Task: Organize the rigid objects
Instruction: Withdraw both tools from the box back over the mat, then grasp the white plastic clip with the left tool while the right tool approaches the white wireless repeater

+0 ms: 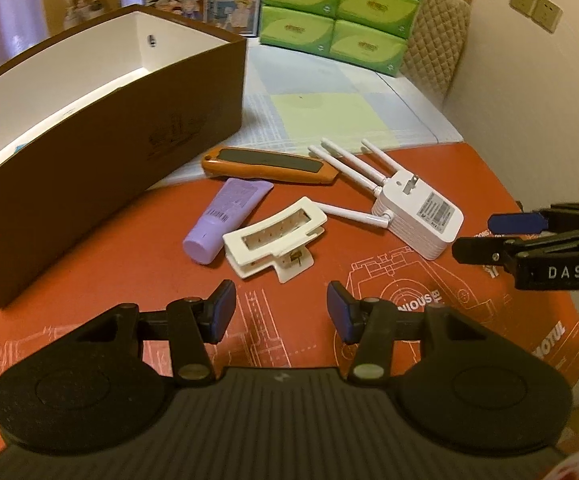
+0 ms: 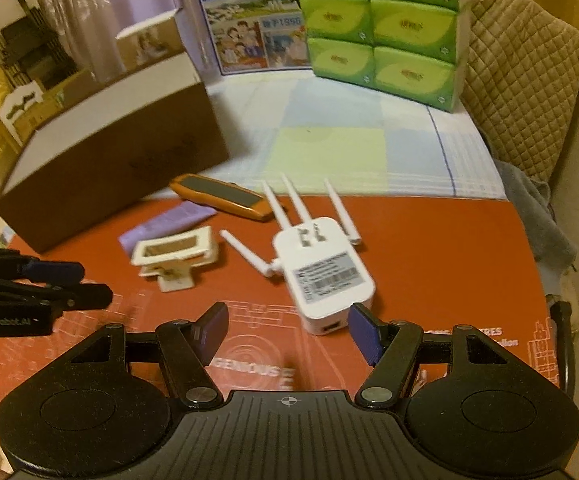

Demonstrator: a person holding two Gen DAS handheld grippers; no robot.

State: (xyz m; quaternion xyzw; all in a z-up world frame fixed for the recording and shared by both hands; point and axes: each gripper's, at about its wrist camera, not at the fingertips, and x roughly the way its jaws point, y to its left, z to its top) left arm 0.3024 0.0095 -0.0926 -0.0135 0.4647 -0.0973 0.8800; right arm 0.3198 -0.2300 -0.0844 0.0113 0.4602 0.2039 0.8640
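On the red mat lie a white hair claw clip [image 1: 273, 236] [image 2: 175, 254], a purple tube [image 1: 225, 216] [image 2: 169, 220], an orange utility knife [image 1: 269, 164] [image 2: 221, 196] and a white plug-in router with antennas [image 1: 417, 212] [image 2: 321, 276]. My left gripper [image 1: 281, 312] hovers just short of the clip, open, nothing between its blue pads. My right gripper [image 2: 287, 332] stands open right before the router's near end, with nothing in it. Each gripper shows at the edge of the other's view: the right one [image 1: 501, 236], the left one [image 2: 73, 280].
A brown open box with a white inside [image 1: 89, 128] [image 2: 109, 152] stands at the left on the mat. Green tissue packs [image 1: 337, 12] [image 2: 385, 28], a milk carton [image 2: 245, 12] and a quilted chair back [image 2: 521, 80] stand at the back. A wall [image 1: 529, 100] is on the right.
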